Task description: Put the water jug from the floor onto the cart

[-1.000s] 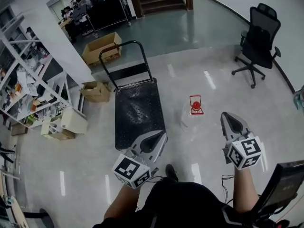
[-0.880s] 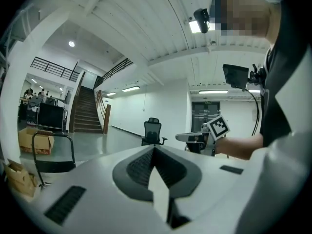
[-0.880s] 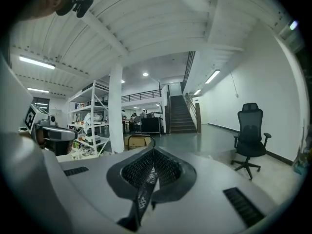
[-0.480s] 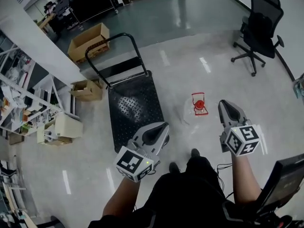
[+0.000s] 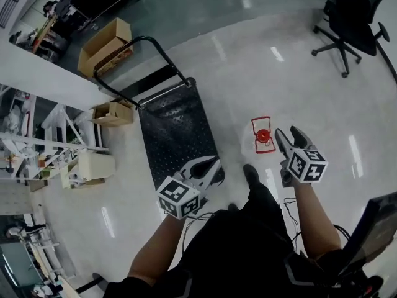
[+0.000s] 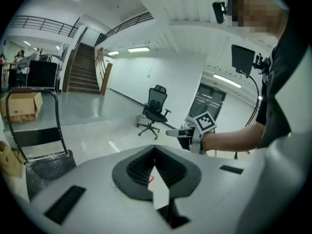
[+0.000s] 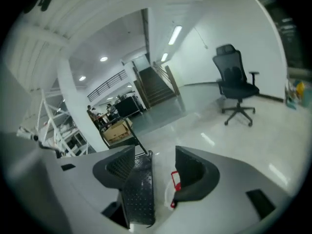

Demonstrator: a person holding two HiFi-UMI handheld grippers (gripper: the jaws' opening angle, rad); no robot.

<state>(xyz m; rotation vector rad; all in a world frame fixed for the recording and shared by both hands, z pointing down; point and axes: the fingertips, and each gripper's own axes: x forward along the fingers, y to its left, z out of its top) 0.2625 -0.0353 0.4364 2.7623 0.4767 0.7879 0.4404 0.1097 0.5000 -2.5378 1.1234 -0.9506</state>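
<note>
Head view looks steeply down on the water jug (image 5: pixel 262 139), clear with a red cap and handle, standing on the glossy floor (image 5: pixel 298 73) near the right side of the black platform cart (image 5: pixel 177 135) and apart from it. The right gripper (image 5: pixel 290 135) hovers just beside the jug, its jaws opening and wide apart, gripping nothing; its own view shows jug and cart through the gap. The left gripper (image 5: pixel 211 168) hangs over the cart's near corner, jaws together and empty. An office chair (image 5: pixel 353 17) stands well apart.
</note>
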